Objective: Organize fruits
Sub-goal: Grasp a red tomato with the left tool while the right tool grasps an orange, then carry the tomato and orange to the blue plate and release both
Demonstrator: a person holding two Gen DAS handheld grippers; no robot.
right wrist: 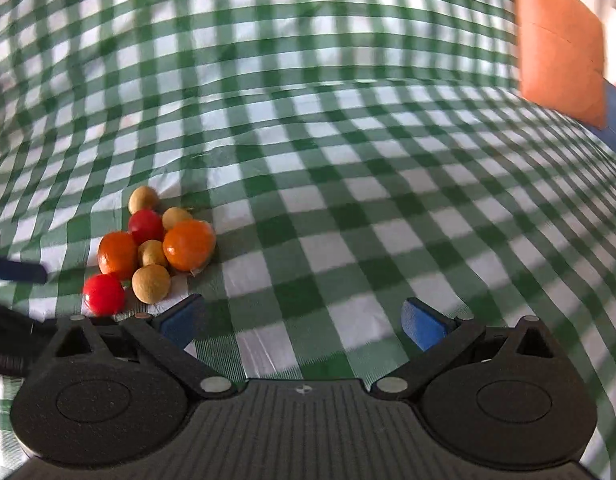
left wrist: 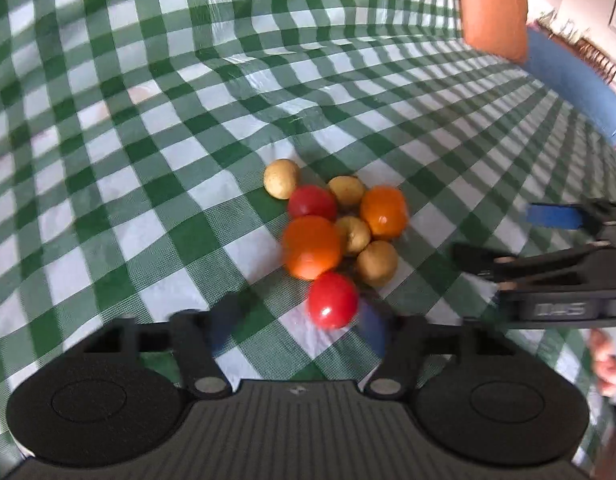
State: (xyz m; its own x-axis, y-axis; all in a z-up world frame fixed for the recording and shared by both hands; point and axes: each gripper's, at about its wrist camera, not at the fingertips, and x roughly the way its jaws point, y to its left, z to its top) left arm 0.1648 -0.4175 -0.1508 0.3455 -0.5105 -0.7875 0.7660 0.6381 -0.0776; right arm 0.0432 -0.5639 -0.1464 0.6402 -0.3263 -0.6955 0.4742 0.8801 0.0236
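A cluster of small round fruits lies on the green checked tablecloth (left wrist: 147, 160): two oranges (left wrist: 312, 247), two red ones (left wrist: 332, 300) and several tan ones (left wrist: 281, 178). My left gripper (left wrist: 299, 324) is open, its blurred blue pads straddling the nearest red fruit without closing on it. My right gripper (left wrist: 508, 236) shows at the right of the left wrist view, open and empty. In the right wrist view, my right gripper (right wrist: 303, 322) is open over bare cloth, with the cluster (right wrist: 187, 245) to its left and the nearest red fruit (right wrist: 103, 294) by its left finger.
An orange panel (left wrist: 494, 8) and a blue surface (left wrist: 572, 80) stand beyond the table's far right edge; the panel also shows in the right wrist view (right wrist: 560, 44). The cloth (right wrist: 348, 160) is wrinkled under clear plastic.
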